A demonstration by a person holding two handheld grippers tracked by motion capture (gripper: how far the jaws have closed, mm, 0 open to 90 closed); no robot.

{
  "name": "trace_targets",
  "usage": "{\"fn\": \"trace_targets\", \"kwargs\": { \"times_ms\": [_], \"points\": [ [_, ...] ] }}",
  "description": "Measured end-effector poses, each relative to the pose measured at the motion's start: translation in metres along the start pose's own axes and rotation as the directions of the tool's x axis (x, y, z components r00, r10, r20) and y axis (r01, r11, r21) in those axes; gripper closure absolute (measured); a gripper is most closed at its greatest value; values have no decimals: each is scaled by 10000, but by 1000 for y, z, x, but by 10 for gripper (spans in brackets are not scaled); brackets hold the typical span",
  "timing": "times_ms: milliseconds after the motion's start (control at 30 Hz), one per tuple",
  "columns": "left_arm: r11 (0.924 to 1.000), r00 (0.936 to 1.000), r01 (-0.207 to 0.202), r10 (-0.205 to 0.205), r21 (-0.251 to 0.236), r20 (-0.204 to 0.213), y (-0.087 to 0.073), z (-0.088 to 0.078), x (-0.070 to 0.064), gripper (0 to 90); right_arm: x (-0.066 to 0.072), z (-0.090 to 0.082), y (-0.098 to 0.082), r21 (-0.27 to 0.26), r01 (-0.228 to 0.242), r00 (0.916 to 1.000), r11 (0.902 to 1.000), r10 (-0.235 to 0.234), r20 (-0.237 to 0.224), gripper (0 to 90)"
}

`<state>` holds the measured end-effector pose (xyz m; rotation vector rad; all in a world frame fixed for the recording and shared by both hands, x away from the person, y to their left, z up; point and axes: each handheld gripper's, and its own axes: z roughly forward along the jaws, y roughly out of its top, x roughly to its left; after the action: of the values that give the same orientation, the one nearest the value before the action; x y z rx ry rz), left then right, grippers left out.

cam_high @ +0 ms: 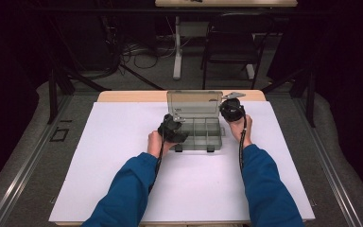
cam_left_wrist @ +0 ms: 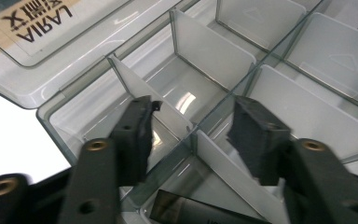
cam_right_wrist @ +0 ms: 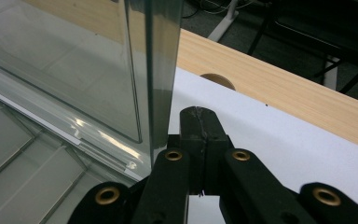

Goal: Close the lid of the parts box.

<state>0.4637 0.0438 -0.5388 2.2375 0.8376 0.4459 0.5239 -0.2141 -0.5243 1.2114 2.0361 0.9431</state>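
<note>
A clear plastic compartment box [cam_high: 216,143] lies in the middle of the white table top, its lid [cam_high: 194,103] standing upright at the back. My left gripper [cam_high: 172,127] hovers over the box's left end. In the left gripper view this left gripper [cam_left_wrist: 193,112] is open; a crossing of thin dividers [cam_left_wrist: 140,88] stands between the jaws, and the pads do not press on it. The compartments I can see hold nothing. My right gripper [cam_high: 231,109] sits at the lid's right edge. The right gripper view shows this right gripper [cam_right_wrist: 200,116] shut and empty, just right of the lid's edge [cam_right_wrist: 161,70].
A white sheet [cam_high: 123,161] covers the table, with a wooden strip [cam_right_wrist: 279,88] and a round hole [cam_right_wrist: 218,79] at the far edge. Beyond the table are a black chair [cam_high: 231,42], a desk leg and cables on the floor. A dark latch [cam_left_wrist: 191,212] sits at the box's near edge.
</note>
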Motion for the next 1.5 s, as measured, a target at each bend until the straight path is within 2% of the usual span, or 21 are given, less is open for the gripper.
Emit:
{"fn": "trace_targets", "kwargs": {
  "times_ms": [133,267,367,433,500,567,600,633,700,733,833,1000,1133,1200,1333,1500],
  "points": [
    [9987,9982,48,-78,-507,-589,3,-11,1,181,0,-1,0,-35,87,10000,10000,-87,-15,900],
    [9965,9951,132,-213,-829,-968,9,-23,4,35,0,-2,-1,-64,81,9999,9999,-82,-60,900],
    [9947,9900,108,-250,-1022,-1387,13,-32,12,0,0,-3,-1,-65,116,9999,9999,-116,-101,900],
    [9930,9863,257,-441,-1154,-1591,18,-38,20,1,0,-3,-2,-86,118,9999,9999,-119,-113,900],
    [9911,9804,249,-499,-1310,-1908,25,-44,28,57,0,-4,-2,-118,153,9998,9998,-154,-110,900],
    [9896,9774,203,-496,-1426,-2055,33,-49,36,190,0,-4,-3,-145,133,9998,9998,-135,-140,900],
    [9882,9774,258,-567,-1513,-2037,36,-50,39,253,0,-4,-3,-149,120,9998,9998,-122,-151,900],
    [9889,9794,241,-527,-1465,-1947,39,-51,43,352,0,-4,-3,-159,187,9997,9997,-189,-124,900],
    [9866,9831,288,-570,-1606,-1740,44,-52,46,413,0,-5,-3,-176,201,9997,9996,-204,-138,900],
    [9864,9833,220,-508,-1630,-1747,45,-52,46,469,1,-5,-3,-191,216,9997,9996,-219,-127,900],
    [9858,9824,38,-350,-1676,-1834,46,-53,46,537,0,-5,-4,-223,251,9996,9994,-255,-152,900],
    [9833,9835,116,-440,-1814,-1757,42,-55,48,626,0,-6,-4,-237,224,9996,9995,-228,-152,900],
    [9822,9862,122,-428,-1876,-1597,38,-57,49,651,1,-12,-2,-129,24,10000,9999,-25,-69,875],
    [9822,9873,107,-401,-1877,-1536,37,-58,49,663,1,-18,-2,-140,-117,9999,9998,116,-120,841],
    [9799,9898,127,-405,-1989,-1365,35,-59,49,664,0,-32,-2,-186,-100,9996,9998,94,-278,802],
    [9836,9916,-180,-54,-1794,-1292,31,-60,46,656,-1,-52,-3,-134,91,9980,9999,-99,-626,713]
  ]
}}
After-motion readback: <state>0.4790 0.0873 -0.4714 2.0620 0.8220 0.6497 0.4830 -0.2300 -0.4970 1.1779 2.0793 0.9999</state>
